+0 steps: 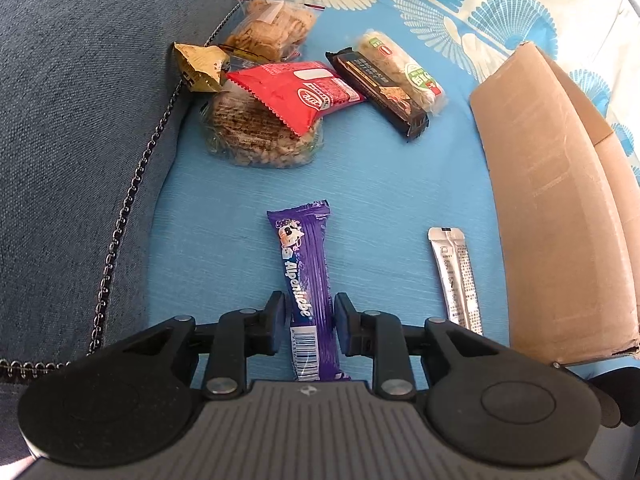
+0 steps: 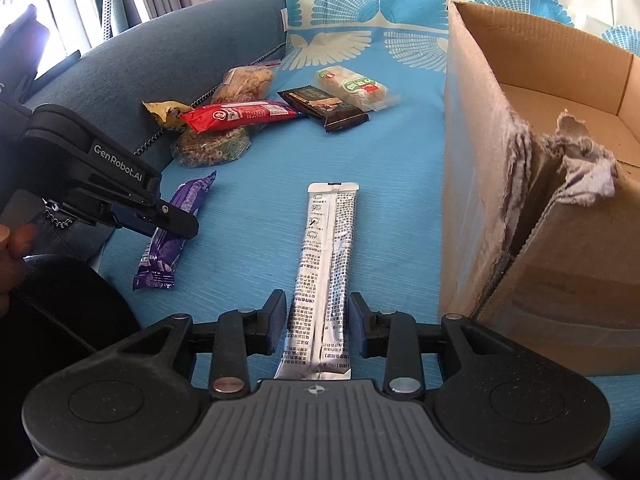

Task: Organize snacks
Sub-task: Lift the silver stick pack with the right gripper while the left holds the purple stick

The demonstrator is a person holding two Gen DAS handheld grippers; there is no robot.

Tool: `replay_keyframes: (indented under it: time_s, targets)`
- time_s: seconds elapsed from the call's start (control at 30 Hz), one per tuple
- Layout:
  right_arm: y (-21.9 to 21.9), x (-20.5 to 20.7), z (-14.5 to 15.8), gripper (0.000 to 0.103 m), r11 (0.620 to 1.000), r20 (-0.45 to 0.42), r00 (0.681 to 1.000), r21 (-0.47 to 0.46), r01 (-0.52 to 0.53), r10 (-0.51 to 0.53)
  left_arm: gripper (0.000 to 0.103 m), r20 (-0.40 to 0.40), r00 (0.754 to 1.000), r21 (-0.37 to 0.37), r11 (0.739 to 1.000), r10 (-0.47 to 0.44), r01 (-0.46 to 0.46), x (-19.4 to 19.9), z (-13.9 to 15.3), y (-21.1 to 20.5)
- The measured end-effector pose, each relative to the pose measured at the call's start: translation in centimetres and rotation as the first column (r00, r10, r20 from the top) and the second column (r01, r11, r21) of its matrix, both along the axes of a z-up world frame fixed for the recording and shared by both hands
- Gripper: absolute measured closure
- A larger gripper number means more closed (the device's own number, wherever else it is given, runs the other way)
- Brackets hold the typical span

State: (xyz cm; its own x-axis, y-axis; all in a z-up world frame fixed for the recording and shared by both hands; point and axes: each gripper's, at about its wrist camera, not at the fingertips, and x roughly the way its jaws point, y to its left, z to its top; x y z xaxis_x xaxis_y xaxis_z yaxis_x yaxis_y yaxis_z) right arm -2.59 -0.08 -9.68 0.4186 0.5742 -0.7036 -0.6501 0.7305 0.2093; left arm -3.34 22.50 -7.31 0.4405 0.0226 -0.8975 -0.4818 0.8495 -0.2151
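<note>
I am seeing bright daylight entering at 10 o'clock through the window [image 2: 60, 20]; fisheye edges are bending, focus is holding sharp centrally.

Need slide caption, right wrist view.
Right gripper straddles silver foil sachet on blue cloth beside torn cardboard box.

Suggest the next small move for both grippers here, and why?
Probably close both. The left gripper straddles the purple candy bar and the right gripper straddles the silver sachet, each with a sliver of gap at the pads. Both packets lie flat on the blue cloth, and the open cardboard box beside them looks empty.
</note>
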Motion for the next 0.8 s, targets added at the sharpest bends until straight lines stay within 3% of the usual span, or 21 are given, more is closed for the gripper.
replay_keyframes:
  time_s: [0.8]
  targets:
    - [0.5, -1.1, 0.4, 0.073, 0.999, 0.085, 0.996, -0.03, -0.038, 0.04, 0.074, -0.011, 1.0, 0.02, 1.0, -0.023, 0.024, 0.3, 0.1, -0.3]
